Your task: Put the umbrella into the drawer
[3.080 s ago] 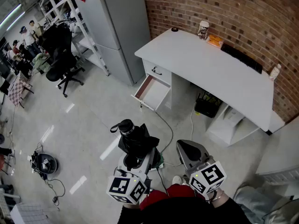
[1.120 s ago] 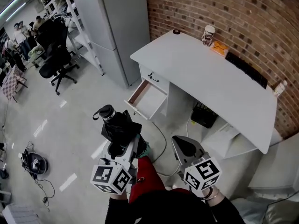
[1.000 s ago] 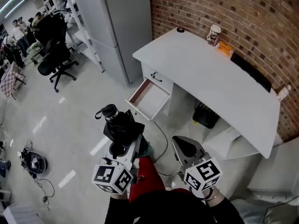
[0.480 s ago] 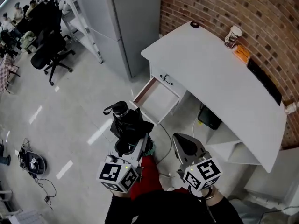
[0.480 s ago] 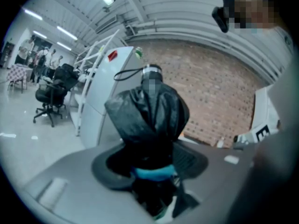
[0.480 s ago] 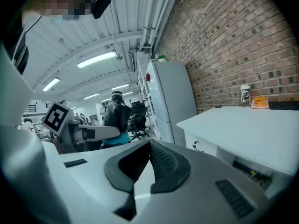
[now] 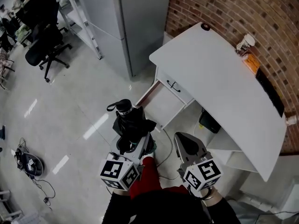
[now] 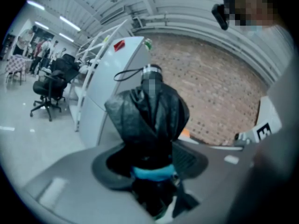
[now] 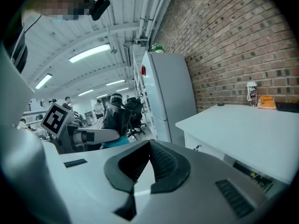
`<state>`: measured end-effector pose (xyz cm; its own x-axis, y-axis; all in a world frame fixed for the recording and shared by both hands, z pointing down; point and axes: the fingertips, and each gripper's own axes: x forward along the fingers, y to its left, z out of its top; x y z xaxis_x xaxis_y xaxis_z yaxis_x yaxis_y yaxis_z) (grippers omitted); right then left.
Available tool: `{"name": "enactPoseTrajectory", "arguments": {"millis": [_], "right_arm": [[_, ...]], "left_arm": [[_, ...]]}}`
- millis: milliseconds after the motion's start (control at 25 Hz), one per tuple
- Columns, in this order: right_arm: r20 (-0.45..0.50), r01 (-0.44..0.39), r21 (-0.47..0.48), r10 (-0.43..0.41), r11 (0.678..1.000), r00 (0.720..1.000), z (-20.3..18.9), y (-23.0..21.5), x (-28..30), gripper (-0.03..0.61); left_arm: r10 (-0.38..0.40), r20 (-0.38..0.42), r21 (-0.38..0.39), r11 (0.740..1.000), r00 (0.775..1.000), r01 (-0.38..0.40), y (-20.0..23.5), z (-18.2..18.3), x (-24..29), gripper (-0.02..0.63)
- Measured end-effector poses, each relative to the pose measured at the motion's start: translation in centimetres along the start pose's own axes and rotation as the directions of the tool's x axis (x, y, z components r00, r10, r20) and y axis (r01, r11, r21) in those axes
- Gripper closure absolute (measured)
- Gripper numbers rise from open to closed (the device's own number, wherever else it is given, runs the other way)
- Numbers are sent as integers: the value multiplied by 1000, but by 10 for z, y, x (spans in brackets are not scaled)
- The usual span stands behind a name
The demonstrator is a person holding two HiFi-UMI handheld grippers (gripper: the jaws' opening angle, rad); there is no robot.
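Brick wall [image 7: 224, 3] backs the white desk [image 7: 219, 78]; its drawer [image 7: 164, 105] stands open over glossy floor [image 7: 70, 101]. Near the drawer, the left gripper [image 7: 133, 146] clamps the folded black umbrella [image 7: 132, 125]. The right gripper [image 7: 187, 146] is pinched together, empty.

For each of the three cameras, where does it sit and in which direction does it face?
Head view: on the person's head, facing steeply down at the desk and open drawer; left gripper, right gripper and red trousers show.
Left gripper view: on the left gripper, looking along its fingers, shut on the black umbrella, toward the brick wall.
Right gripper view: on the right gripper, fingers shut and empty, facing desk and fridge.
Shared: head and right gripper views both show the umbrella in the left gripper.
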<state>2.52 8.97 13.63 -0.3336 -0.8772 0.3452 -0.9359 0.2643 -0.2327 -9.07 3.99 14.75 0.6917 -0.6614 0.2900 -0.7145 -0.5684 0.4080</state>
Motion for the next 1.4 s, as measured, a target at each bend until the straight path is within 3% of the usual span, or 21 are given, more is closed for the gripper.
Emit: {"name": "enactPoseTrajectory", "arguments": {"millis": [360, 760, 1000, 1400], "right_arm": [[-52, 71, 14, -70, 997, 996, -7, -19, 39, 577], [-105, 111, 30, -107, 993, 989, -36, -59, 51, 577], [-162, 100, 42, -92, 994, 983, -73, -94, 71, 577], [-275, 113, 75, -88, 991, 957, -166, -152, 116, 577]], "left_arm": [[-30, -62, -42, 999, 998, 28, 41, -7, 45, 382], [-18, -135, -57, 998, 991, 10, 54, -51, 92, 383], [14, -158, -54, 998, 987, -23, 65, -86, 133, 383], [70, -215, -36, 996, 974, -80, 86, -177, 209, 383]]}}
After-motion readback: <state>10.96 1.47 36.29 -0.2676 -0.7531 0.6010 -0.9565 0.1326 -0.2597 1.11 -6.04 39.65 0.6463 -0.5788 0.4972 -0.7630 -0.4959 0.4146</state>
